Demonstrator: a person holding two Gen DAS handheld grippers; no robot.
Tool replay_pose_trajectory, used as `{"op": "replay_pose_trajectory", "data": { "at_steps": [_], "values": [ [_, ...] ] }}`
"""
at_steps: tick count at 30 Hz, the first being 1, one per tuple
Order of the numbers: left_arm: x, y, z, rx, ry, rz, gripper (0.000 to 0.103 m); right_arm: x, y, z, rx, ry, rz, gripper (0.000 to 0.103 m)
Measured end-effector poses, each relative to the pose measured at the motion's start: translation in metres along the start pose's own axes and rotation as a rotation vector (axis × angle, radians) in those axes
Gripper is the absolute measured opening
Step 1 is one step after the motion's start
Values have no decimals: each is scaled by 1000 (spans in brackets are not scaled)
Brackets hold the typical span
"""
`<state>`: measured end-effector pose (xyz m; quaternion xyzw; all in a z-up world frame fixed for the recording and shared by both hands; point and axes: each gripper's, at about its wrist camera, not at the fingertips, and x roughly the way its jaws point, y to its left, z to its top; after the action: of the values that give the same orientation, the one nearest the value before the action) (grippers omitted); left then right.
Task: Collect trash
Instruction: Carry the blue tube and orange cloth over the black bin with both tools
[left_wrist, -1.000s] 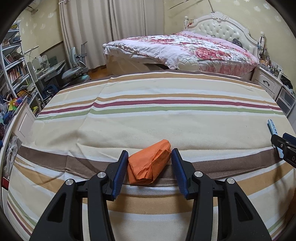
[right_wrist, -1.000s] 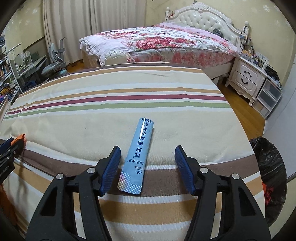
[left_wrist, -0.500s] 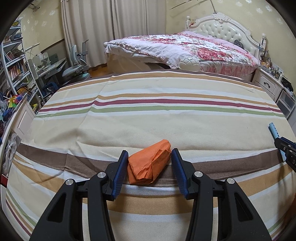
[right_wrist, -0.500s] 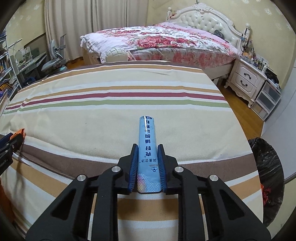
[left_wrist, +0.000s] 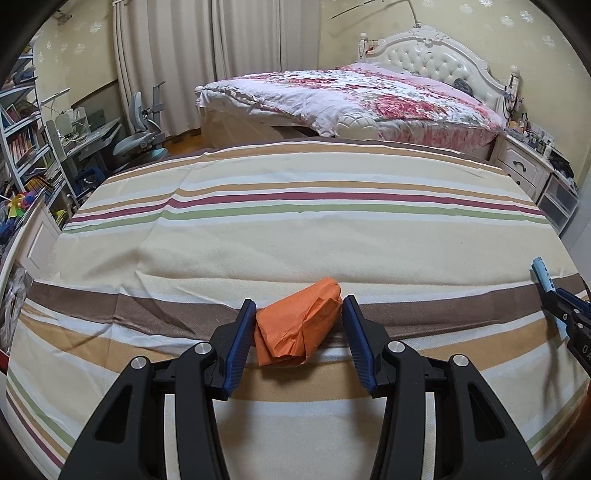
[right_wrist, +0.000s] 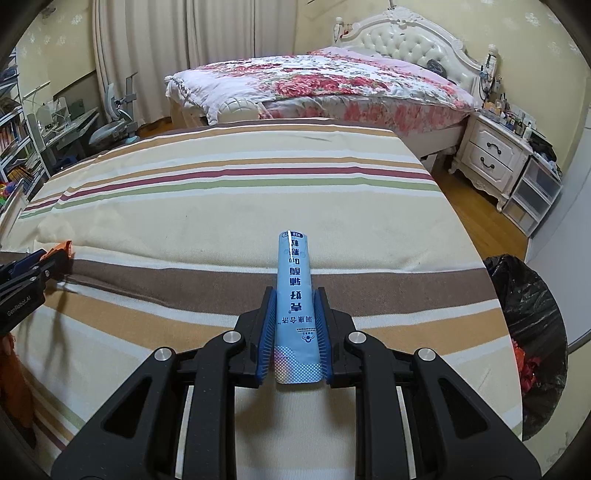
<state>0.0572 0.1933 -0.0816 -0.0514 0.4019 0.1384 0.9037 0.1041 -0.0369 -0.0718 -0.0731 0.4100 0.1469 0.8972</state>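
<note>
Here the right gripper (right_wrist: 294, 332) has its fingers (right_wrist: 266, 334) pressed tight on the blue sachet (right_wrist: 294, 295), lifted near the striped bed's (right_wrist: 221, 206) right edge, while the left gripper (left_wrist: 298, 334) stands wide apart around the crumpled orange paper (left_wrist: 299, 330) lying on the brown stripe toward the near edge.

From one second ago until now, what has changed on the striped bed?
The right gripper closed on the blue packet, which turned from tilted to straight along the gripper. The left gripper stayed open around the orange wrapper, which did not move.
</note>
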Motion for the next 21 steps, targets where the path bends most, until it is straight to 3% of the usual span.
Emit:
{"op": "replay_pose_trajectory", "data": {
  "at_steps": [11,21],
  "values": [
    [-16,-50,-15,58,-10,-82,48,-33,-21,-27,16,-39,-27,21],
    [-29,-112,-18,145,-37,-157,48,-48,-64,-51,98,-55,-69,21]
  ]
}}
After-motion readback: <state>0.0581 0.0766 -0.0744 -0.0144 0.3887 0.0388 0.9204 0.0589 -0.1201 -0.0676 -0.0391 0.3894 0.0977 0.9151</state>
